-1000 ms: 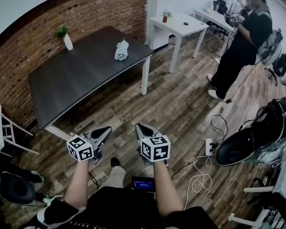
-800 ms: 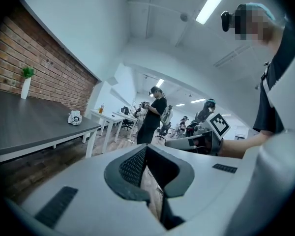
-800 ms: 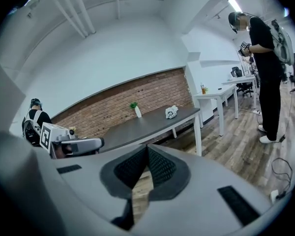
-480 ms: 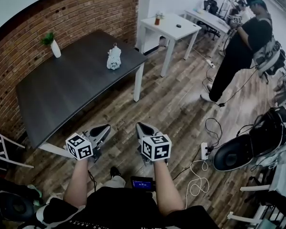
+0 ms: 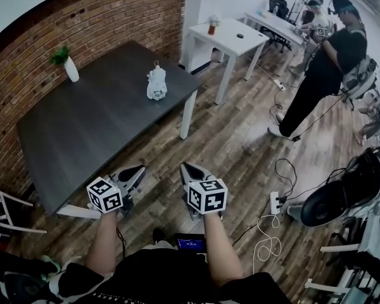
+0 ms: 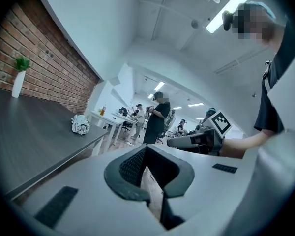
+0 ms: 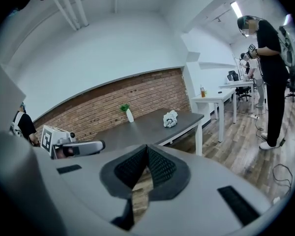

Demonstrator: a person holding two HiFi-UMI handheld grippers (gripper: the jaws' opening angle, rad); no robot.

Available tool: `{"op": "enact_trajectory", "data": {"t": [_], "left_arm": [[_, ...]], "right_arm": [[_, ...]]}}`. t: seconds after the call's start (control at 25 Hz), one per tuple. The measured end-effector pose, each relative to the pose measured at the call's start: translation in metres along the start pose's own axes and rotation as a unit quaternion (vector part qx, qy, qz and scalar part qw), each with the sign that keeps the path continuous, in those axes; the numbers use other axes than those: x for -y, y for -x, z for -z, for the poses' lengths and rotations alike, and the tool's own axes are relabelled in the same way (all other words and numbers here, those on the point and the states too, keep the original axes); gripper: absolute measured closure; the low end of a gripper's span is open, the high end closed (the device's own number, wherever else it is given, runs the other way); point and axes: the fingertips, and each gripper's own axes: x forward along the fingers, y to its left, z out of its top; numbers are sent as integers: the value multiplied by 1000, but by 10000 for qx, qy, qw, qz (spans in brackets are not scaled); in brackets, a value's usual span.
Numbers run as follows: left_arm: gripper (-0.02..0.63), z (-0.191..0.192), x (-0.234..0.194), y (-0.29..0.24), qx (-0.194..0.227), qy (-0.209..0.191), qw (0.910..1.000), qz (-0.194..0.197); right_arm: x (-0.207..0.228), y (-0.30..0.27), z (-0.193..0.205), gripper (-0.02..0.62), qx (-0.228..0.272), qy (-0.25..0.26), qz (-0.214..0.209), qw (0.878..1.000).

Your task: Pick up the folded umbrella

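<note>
Two grippers, left gripper (image 5: 138, 171) and right gripper (image 5: 186, 168), low centre of head view, fingers pressed together, empty; folded umbrella (image 5: 156, 84) upper centre on dark bench (image 5: 82, 128), well apart; advised: close in, widen fingers early, clamp across its bundled middle.

Surface (image 5: 82, 125) left of centre, far long side along the brick wall (image 5: 114, 18). Folded umbrella (image 5: 156, 84) sits on the surface near its right end, well apart from the potted plant (image 5: 69, 68) at the wall-side edge. Second surface (image 5: 231, 38) stands right of and beyond the first, with a cup (image 5: 213, 25) on its far corner. A person (image 5: 320, 75) stands on the floor (image 5: 240, 138) further right. Left hand-held gripper (image 5: 134, 175) and right hand-held gripper (image 5: 191, 173) are side by side over the floor, before the surface's near long edge. Power strip (image 5: 275, 202) lies on the floor to their right.
</note>
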Motion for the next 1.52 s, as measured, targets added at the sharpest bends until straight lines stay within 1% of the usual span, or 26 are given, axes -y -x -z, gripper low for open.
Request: {"op": "enact_trajectory", "data": {"t": [0.28, 0.56, 0.64, 0.84, 0.96, 1.28, 1.52], "left_arm": [[604, 1, -25, -2, -9, 184, 9998, 28], [604, 1, -59, -23, -20, 253, 9996, -80], [604, -6, -73, -31, -32, 208, 9997, -145], [604, -45, -107, -58, 89, 75, 9994, -316], [604, -60, -122, -81, 74, -2, 9994, -344], [604, -82, -157, -128, 36, -38, 9986, -527], [604, -87, -166, -154, 32, -16, 9980, -627]], "right_arm": [[-1, -26, -4, 586, -113, -44, 9, 9999], [18, -66, -14, 586, -122, -99, -123, 9998], [27, -81, -24, 586, -96, -122, -159, 9998], [48, -117, -68, 586, 31, -122, -331, 9994], [64, -136, -90, 586, 70, -146, -420, 9990], [106, -176, -125, 586, 12, -151, -654, 9977], [130, -192, -140, 586, -13, -190, -859, 9961]]}}
